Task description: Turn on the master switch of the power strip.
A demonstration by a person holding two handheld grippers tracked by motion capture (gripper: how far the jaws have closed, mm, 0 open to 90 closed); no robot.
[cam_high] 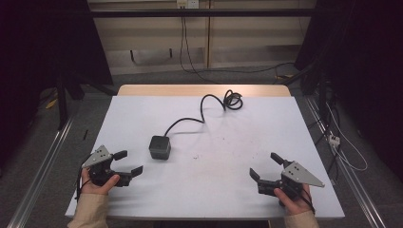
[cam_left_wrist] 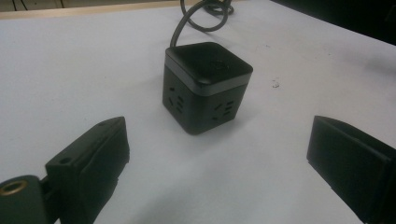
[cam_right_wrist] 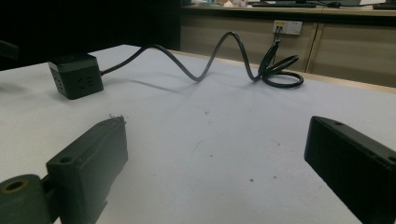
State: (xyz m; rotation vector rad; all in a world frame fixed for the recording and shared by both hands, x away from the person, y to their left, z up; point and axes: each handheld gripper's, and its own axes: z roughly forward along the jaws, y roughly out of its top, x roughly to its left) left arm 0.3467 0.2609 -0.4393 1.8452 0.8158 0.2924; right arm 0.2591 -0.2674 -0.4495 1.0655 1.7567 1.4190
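Black, cube-shaped socket block (cam_high: pixel 159 147) left of the bench's middle, standing flat on the white bench (cam_high: pixel 247 190). Glossy dark top with a faint round mark, a thin grey band beneath it, socket holes on two visible sides (cam_left_wrist: pixel 205 84). Black cable (cam_high: pixel 202 114) leaving its far side, arching up off the surface, ending in a loose coil (cam_high: pixel 233 100) near the far edge.

At the near-left corner, left claw (cam_high: pixel 130 163) held in a hand (cam_high: pixel 97 183), released, jaws spread wide, nothing between them; just short of the block and aimed at it. At the near-right, right claw (cam_high: pixel 266 165) held in the other hand (cam_high: pixel 292 199), likewise released and empty, well apart from the block, pointed across the bench toward it (cam_right_wrist: pixel 74 81) and the coil (cam_right_wrist: pixel 280 70).

Matt white bench top, speckled with small dark marks, a strip of pale wood showing along the far edge (cam_high: pixel 204 90). Beyond: grey floor, pale cabinet fronts (cam_high: pixel 252 38), a wall outlet (cam_right_wrist: pixel 287 27) with cords hanging down. Dark drapes on both sides, metal rails (cam_high: pixel 43 166) along the floor.
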